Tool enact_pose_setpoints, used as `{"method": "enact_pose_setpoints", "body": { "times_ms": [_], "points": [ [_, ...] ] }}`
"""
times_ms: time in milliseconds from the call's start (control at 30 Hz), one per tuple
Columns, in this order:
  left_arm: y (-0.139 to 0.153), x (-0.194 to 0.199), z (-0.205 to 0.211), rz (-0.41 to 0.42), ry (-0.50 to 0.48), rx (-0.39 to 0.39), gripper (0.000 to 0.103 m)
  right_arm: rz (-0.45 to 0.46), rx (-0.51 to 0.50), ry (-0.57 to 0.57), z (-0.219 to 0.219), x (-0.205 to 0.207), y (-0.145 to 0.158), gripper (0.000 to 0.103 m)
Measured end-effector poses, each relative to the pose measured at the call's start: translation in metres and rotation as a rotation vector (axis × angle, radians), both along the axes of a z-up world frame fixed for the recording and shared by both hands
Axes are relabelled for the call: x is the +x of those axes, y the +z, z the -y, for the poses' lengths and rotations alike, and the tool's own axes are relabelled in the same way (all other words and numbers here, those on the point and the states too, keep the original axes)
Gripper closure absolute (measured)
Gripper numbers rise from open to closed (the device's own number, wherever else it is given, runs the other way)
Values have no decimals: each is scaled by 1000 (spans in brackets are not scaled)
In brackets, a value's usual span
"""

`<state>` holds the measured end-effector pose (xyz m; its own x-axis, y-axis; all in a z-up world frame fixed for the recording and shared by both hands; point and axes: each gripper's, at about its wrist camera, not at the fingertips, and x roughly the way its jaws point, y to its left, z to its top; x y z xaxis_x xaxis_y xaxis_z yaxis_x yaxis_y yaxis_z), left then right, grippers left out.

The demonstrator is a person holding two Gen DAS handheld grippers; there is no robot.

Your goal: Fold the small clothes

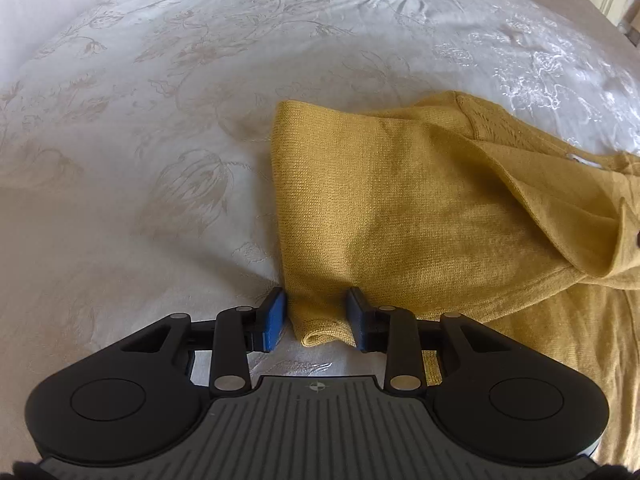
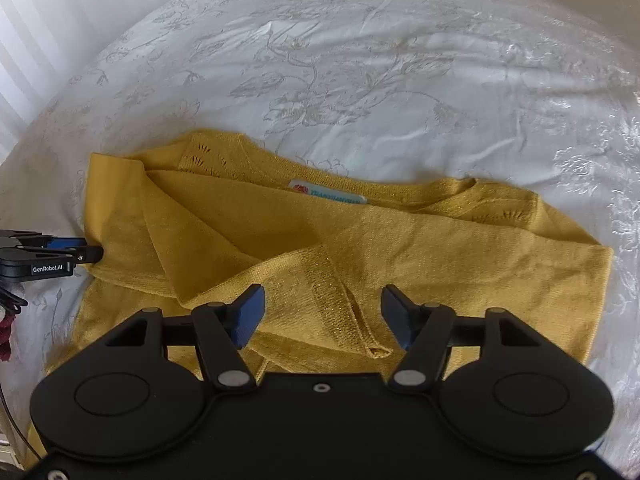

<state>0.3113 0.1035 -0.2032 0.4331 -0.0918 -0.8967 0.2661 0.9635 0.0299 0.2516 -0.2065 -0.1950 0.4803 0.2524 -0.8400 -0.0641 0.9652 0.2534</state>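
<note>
Garment: mustard-yellow knitted sweater lies partly folded on white embroidered bedspread.
Left gripper: fingers narrowly astride sleeve cuff, not pinching.
Right gripper: fingers wide apart over sweater's near hem.

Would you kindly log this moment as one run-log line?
garment: mustard-yellow knit cardigan, partly folded on white embroidered bedspread | left gripper: open, straddling sleeve cuff | right gripper: open over front placket
</note>
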Motion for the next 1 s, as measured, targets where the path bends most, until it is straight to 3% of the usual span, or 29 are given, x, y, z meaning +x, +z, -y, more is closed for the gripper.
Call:
{"method": "enact_pose_setpoints", "body": {
  "times_ms": [67, 100, 133, 333, 433, 500, 567, 633, 667, 733, 767, 1000],
  "points": [
    [3, -3, -2, 9, 11, -7, 70, -18, 14, 10, 0, 2, -4, 66],
    [5, -4, -3, 14, 16, -8, 70, -20, 20, 8, -1, 3, -4, 86],
    [6, -7, -5, 20, 23, -8, 70, -13, 23, 2, -2, 1, -1, 92],
    [18, -16, -12, 55, 45, -13, 70, 134, 175, -49, 7, -24, 55, 99],
    [23, -17, -10, 71, 31, -15, 70, 191, 235, -208, 37, -42, 77, 97],
    [25, -20, -8, 79, 19, -23, 70, 187, 189, -273, 56, -47, 77, 87],
    [24, -22, -6, 72, 11, -38, 70, 141, 75, -206, 56, -39, 67, 85],
    [19, -22, -3, 40, 10, -38, 70, 110, 32, -127, 49, -33, 53, 83],
    [16, -24, -3, 24, 17, -35, 70, 96, 32, -99, 46, -28, 44, 78],
    [12, -27, -3, 5, 35, -26, 70, 82, 54, -57, 39, -22, 30, 46],
    [11, -29, -4, -4, 44, -29, 70, 80, 57, -40, 35, -19, 25, 43],
    [9, -34, -13, -25, 54, -15, 70, 36, 51, 46, 14, 2, -1, 44]
  ]
}}
